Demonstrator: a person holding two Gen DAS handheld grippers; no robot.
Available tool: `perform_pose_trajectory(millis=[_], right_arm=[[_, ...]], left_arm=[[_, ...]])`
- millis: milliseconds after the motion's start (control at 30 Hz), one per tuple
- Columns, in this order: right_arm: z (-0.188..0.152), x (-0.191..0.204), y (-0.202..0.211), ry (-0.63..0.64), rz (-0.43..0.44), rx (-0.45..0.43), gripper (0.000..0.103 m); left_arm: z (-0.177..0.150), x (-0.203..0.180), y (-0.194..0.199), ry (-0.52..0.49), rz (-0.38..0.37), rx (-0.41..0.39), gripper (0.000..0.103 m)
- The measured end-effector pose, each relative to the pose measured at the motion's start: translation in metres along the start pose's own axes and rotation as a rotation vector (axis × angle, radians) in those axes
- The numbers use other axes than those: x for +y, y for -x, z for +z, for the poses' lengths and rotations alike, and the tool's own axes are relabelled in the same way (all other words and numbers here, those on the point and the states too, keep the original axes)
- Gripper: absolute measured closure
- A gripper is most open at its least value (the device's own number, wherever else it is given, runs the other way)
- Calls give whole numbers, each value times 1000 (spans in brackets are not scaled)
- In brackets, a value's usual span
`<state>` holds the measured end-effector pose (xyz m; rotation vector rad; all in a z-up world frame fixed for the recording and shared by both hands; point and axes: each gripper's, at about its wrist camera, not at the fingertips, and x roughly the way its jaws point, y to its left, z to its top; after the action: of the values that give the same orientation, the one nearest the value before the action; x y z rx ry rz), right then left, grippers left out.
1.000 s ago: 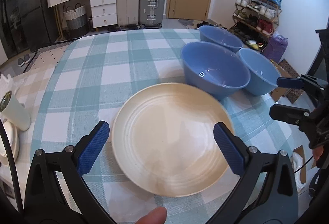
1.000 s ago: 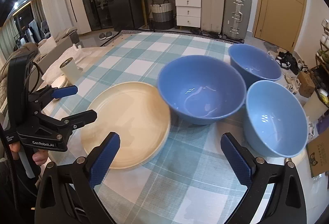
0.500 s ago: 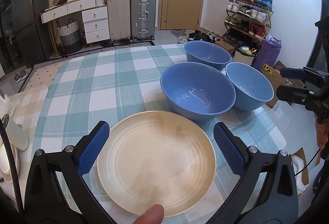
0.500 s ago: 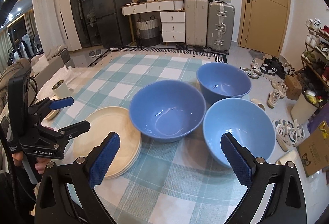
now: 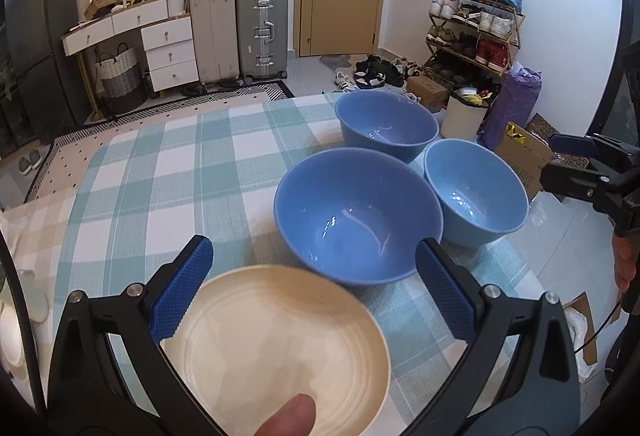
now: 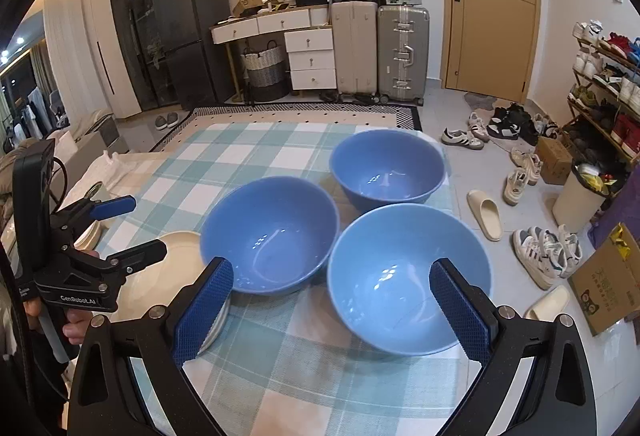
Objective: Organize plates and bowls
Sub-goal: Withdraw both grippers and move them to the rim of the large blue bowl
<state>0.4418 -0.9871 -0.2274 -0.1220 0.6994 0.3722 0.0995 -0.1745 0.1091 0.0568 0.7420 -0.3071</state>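
Both grippers, left gripper and right gripper, are sitting with fingers spread wide, gripping nothing, hovering over the cream plate and three blue bowls.

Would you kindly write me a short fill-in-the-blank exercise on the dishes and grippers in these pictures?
1. The number of blue bowls on the checked tablecloth is ____.
2. The cream plate lies nearest the ____ gripper.
3. The right gripper holds nothing; its jaws are ____.
4. The two suitcases by the door stand ____.

Missing words: three; left; open; upright
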Motion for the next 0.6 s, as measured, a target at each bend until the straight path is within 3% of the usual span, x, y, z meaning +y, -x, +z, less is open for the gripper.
perform_pose_trajectory(millis=[600], right_arm=[[36, -38, -9, -56, -46, 5, 3]], left_arm=[[62, -19, -57, -44, -20, 55, 2]])
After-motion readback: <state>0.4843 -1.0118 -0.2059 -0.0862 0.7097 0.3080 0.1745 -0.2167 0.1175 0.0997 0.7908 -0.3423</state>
